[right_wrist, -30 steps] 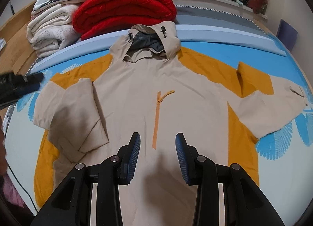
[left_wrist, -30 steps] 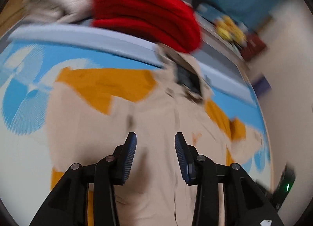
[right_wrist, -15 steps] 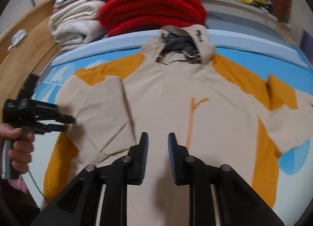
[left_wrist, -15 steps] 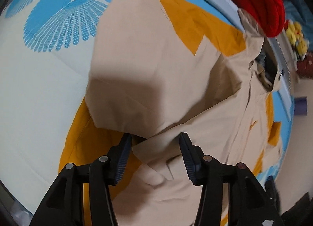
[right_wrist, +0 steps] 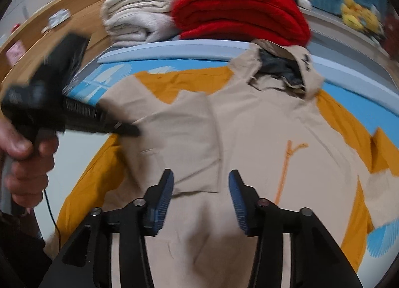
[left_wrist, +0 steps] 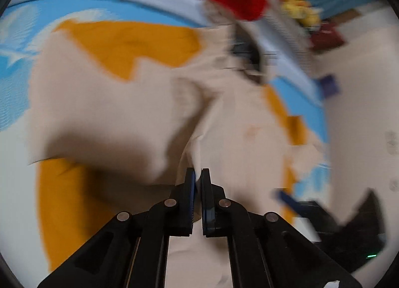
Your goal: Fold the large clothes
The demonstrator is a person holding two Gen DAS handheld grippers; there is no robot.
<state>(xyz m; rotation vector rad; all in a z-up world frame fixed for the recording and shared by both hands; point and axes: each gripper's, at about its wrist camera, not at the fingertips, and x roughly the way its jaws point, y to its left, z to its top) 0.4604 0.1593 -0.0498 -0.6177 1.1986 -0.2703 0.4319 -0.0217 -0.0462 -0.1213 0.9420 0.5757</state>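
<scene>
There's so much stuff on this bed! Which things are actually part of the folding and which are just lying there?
Part of the job:
- beige and orange jacket
- left gripper, shut on the jacket's fabric
- right gripper, jaws opening, nothing between them

Just lying about:
- red blanket
- cream towels
- yellow plush toys

Blur: we lose the beige-and-orange hooded jacket [left_wrist: 139, 103] | Cut off: its hem | Smeared: black handheld gripper [right_wrist: 49, 103]
</scene>
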